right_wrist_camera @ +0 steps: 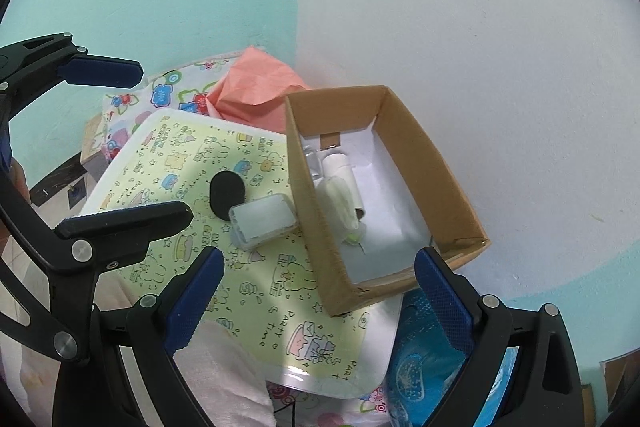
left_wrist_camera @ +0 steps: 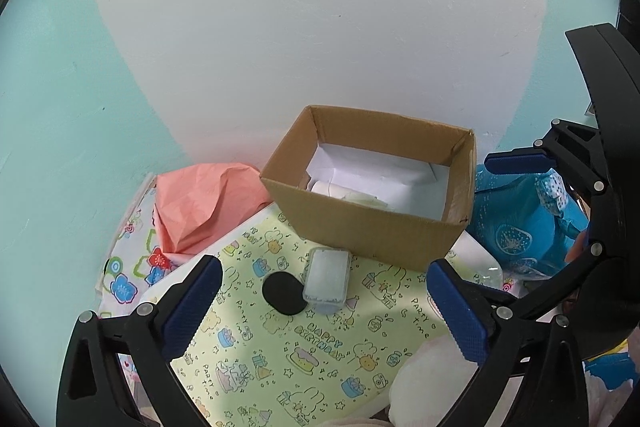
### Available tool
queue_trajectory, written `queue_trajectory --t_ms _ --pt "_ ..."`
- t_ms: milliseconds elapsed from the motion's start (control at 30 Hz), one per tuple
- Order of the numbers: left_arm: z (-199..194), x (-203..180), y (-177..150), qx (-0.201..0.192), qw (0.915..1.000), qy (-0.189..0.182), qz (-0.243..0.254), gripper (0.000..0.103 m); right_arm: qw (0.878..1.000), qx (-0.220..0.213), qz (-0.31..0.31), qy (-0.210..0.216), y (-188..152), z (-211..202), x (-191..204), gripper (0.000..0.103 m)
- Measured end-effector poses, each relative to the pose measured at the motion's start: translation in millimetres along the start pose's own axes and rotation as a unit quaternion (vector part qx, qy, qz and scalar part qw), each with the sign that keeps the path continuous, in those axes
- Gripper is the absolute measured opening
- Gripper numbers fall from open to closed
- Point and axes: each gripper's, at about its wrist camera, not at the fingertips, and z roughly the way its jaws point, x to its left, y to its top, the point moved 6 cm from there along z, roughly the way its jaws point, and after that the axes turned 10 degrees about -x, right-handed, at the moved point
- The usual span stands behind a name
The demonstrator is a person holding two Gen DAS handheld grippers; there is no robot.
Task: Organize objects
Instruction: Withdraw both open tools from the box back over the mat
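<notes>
An open cardboard box (left_wrist_camera: 372, 231) (right_wrist_camera: 312, 211) stands against the wall and holds a white tube (right_wrist_camera: 344, 175) and some small wrapped items. In front of it, on a yellow party-print sheet (left_wrist_camera: 280, 367) (right_wrist_camera: 256, 307), lie a clear lidded plastic box (left_wrist_camera: 327, 277) (right_wrist_camera: 264, 221) and a black oval disc (left_wrist_camera: 283, 293) (right_wrist_camera: 227, 194). My left gripper (left_wrist_camera: 323, 263) hovers above these two, open wide and empty. My right gripper (right_wrist_camera: 320, 255) is open too, over the box's near wall, with nothing between its fingers.
Crumpled pink paper (left_wrist_camera: 200, 207) lies left of the box, on a floral cloth (left_wrist_camera: 128, 279). A blue dotted bag (left_wrist_camera: 516, 223) (right_wrist_camera: 416, 367) sits to the right. A white fluffy cloth (left_wrist_camera: 432, 379) (right_wrist_camera: 224, 379) lies at the near edge. The wall is close behind.
</notes>
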Motion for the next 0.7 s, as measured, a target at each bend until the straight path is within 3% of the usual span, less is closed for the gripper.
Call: queue_trajectory --t_ms 700 --pt "-3 30 -37 0.021 0.9993 0.012 -0.029 0.103 1.0 0.015 -0.005 0.005 -4 18 38 0.098"
